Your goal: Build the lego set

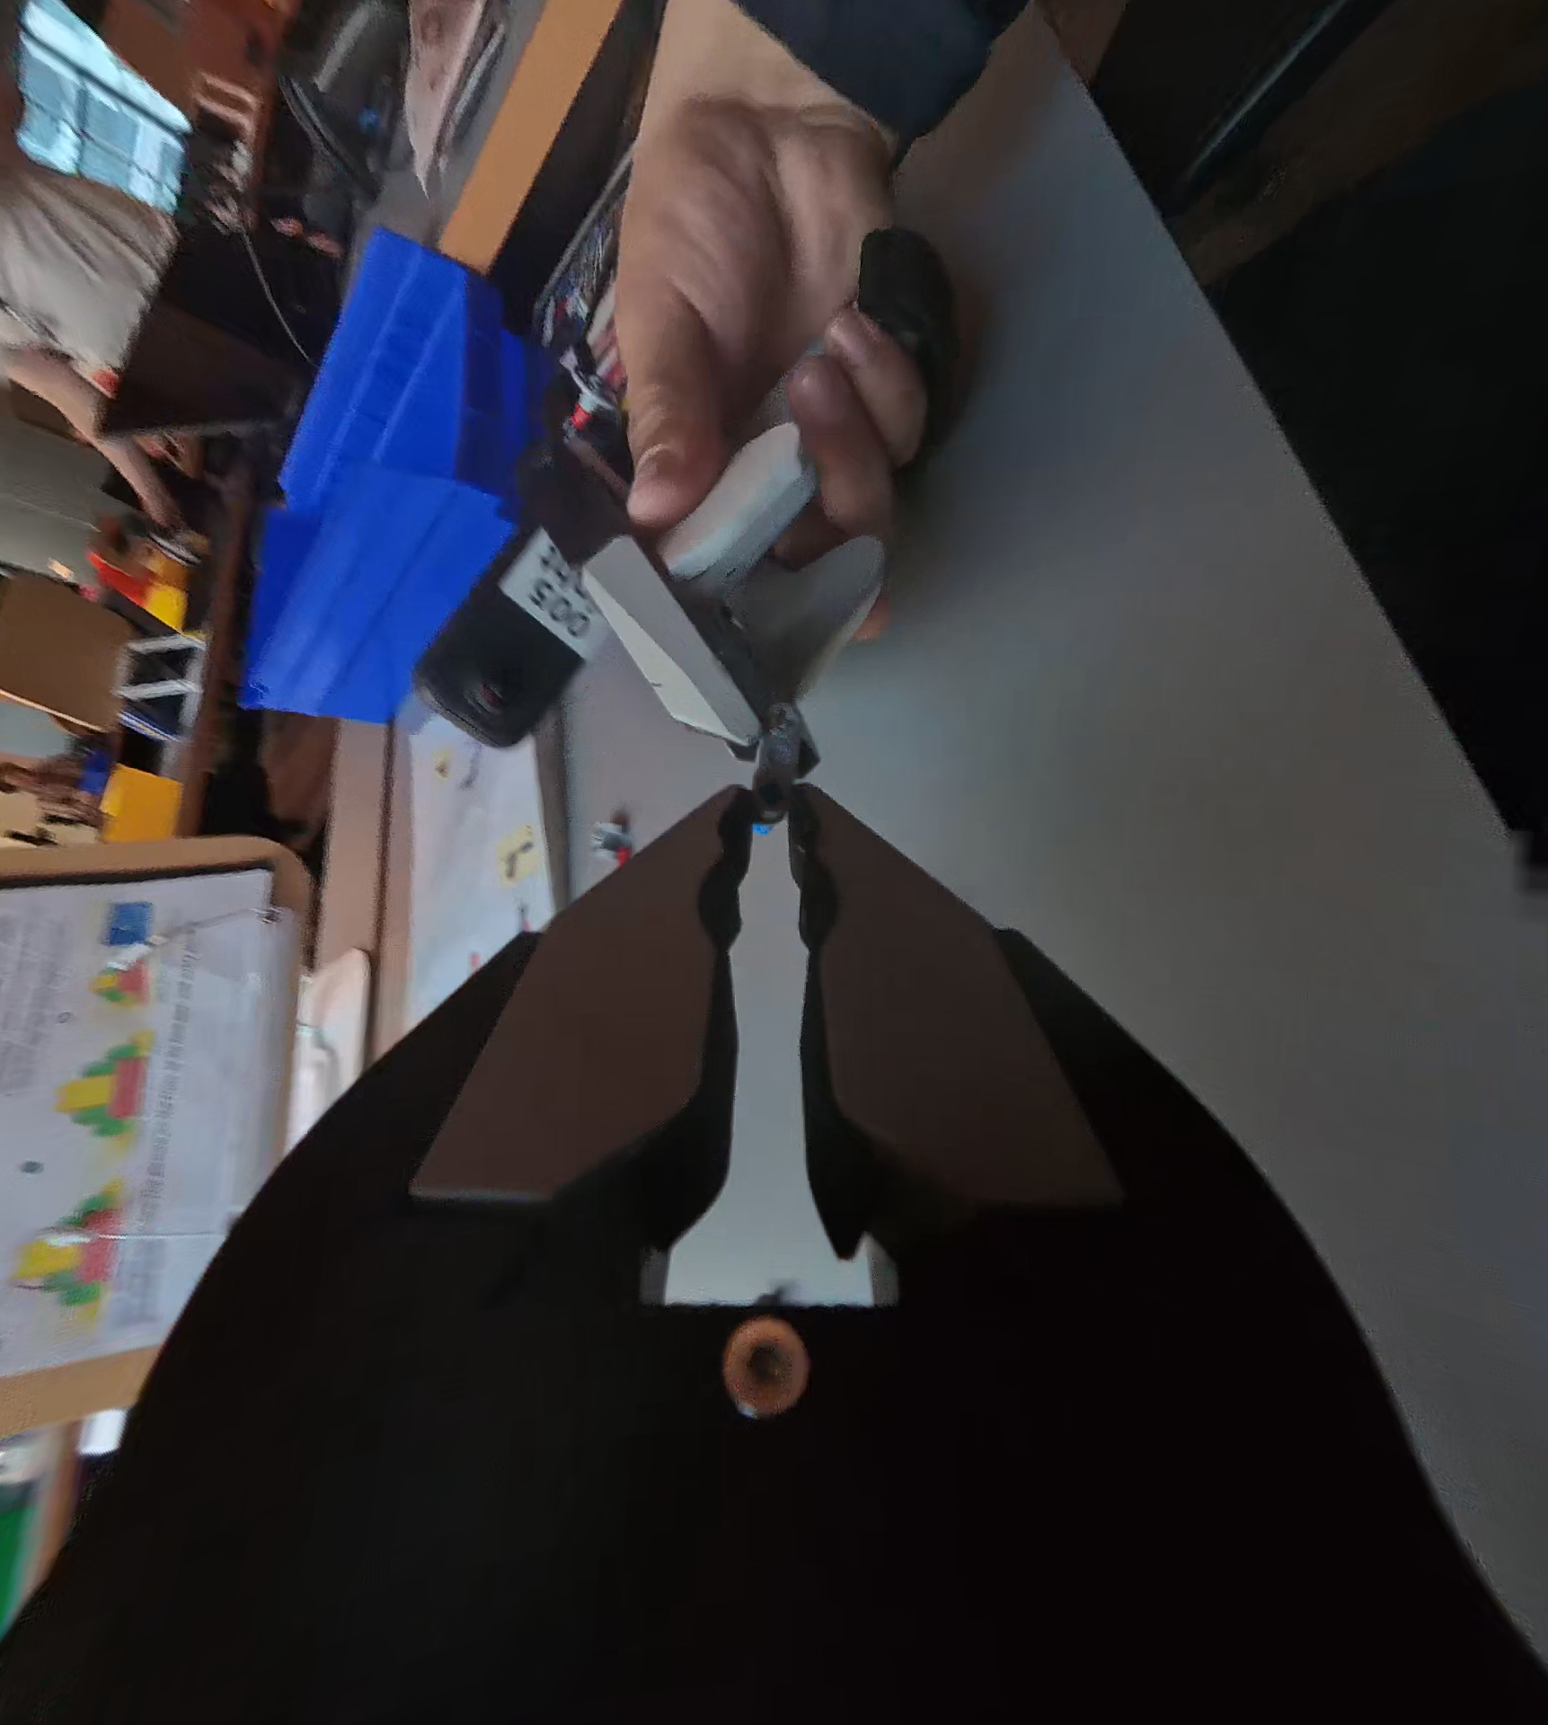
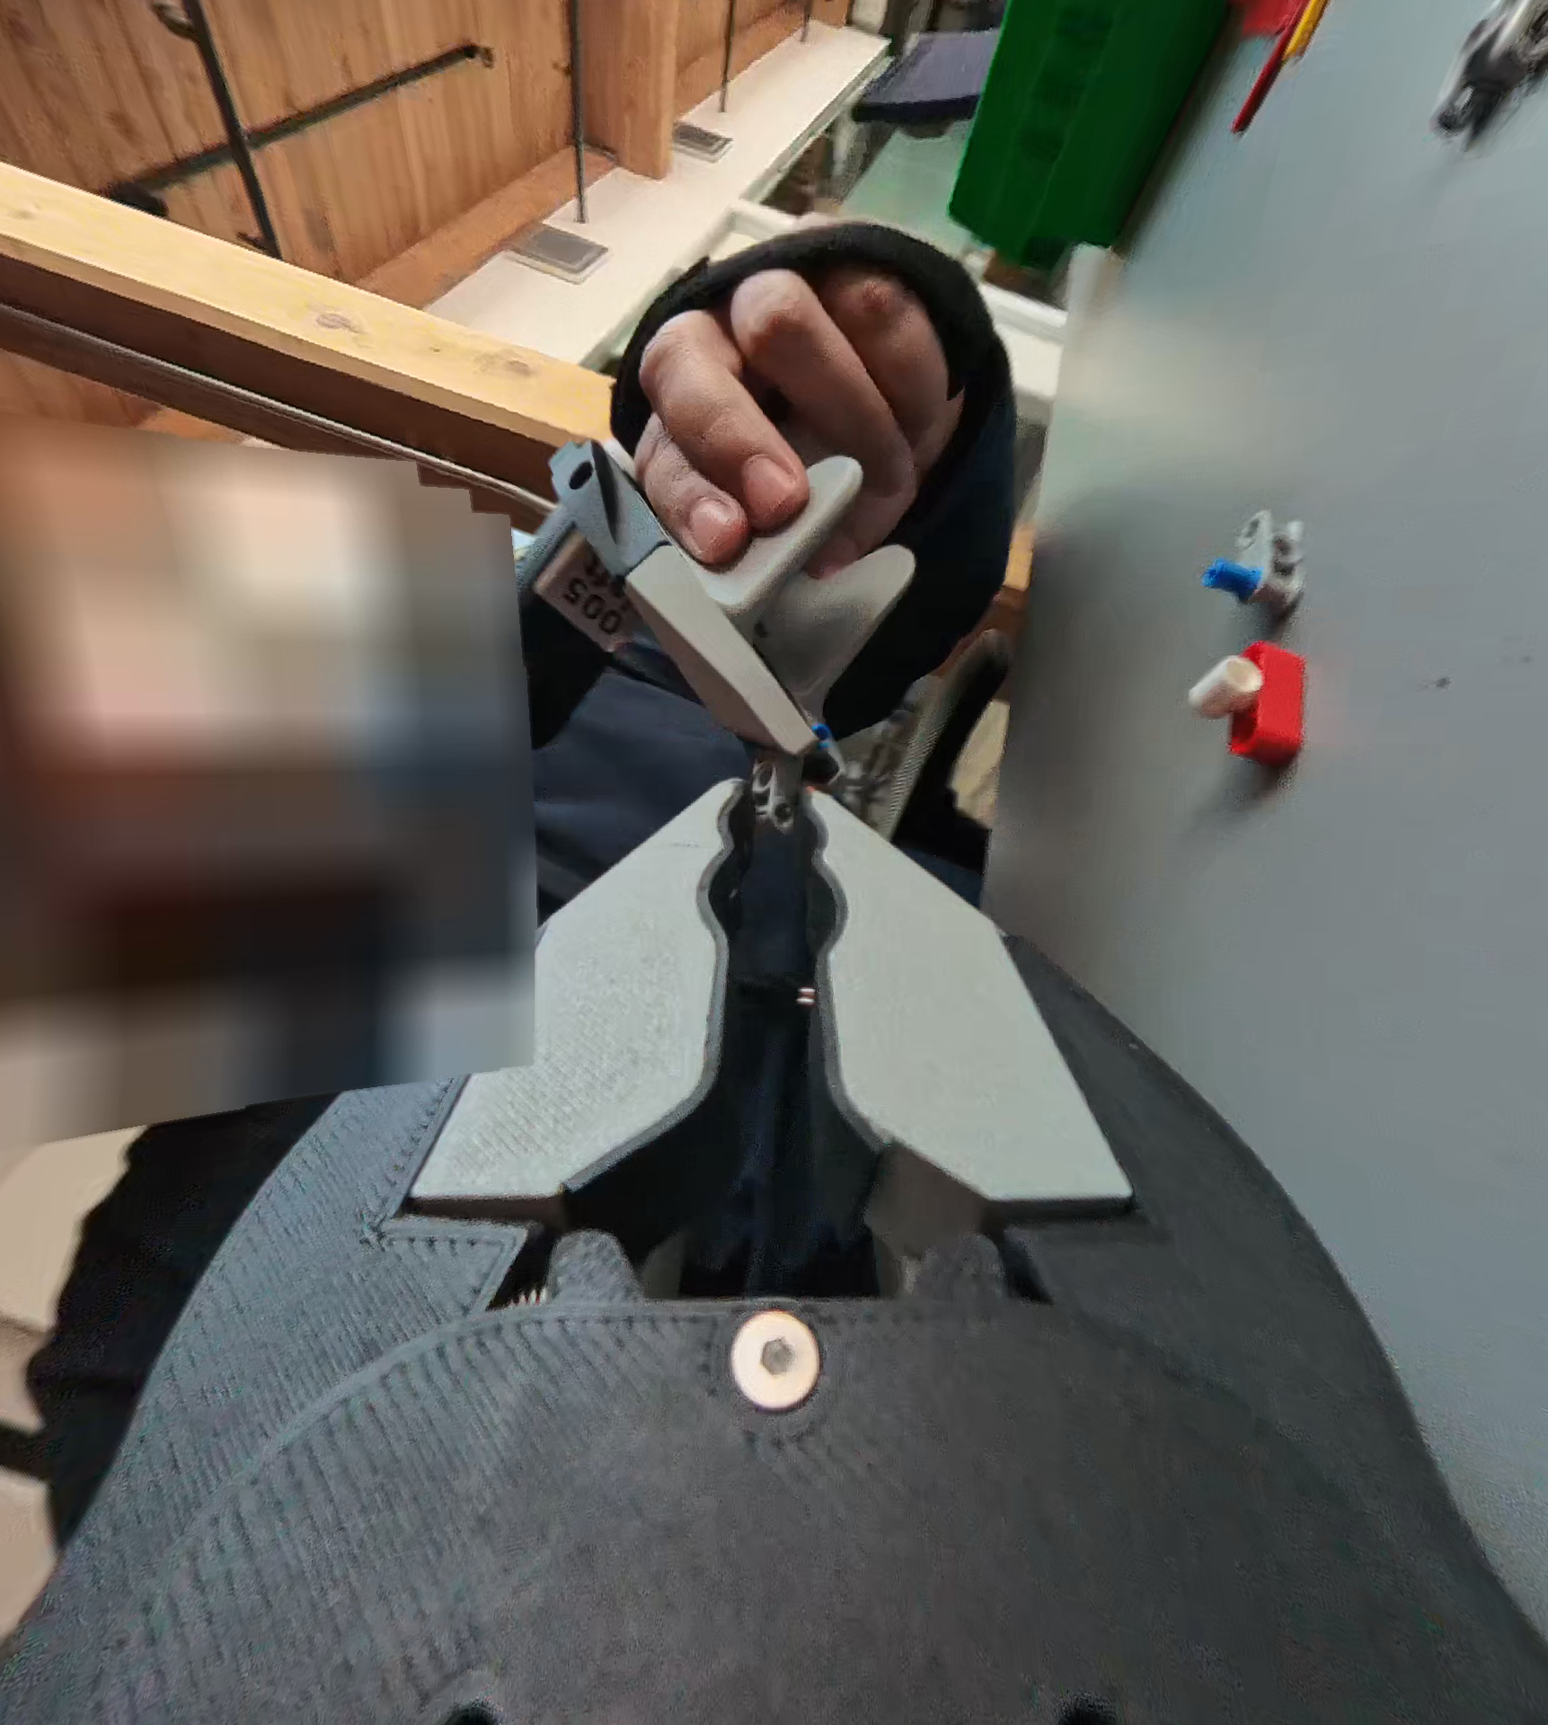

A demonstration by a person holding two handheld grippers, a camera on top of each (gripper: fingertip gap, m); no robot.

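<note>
My two grippers meet tip to tip above the grey table point(image 1: 1171, 747). My left gripper point(image 1: 770, 807) is shut on a small dark grey holed part point(image 1: 774, 779), with a blue bit point(image 1: 760, 827) showing just behind its pads. My right gripper point(image 2: 774, 805) is shut on the small grey holed part point(image 2: 772, 795). In the left wrist view the right gripper point(image 1: 779, 737) comes in from above, held by a hand point(image 1: 751, 308). In the right wrist view the left gripper point(image 2: 812, 747) comes in from above with a blue pin point(image 2: 821, 733) at its tip.
On the table lie a red brick with a white pin point(image 2: 1265, 700), a grey piece with a blue pin point(image 2: 1260, 569) and another grey piece point(image 2: 1498, 56). A green bin point(image 2: 1059, 121), blue bins point(image 1: 396, 485) and a printed instruction sheet point(image 1: 79, 1120) stand around the table. Only a small space, under 4 cm, lies between the two pairs of fingers.
</note>
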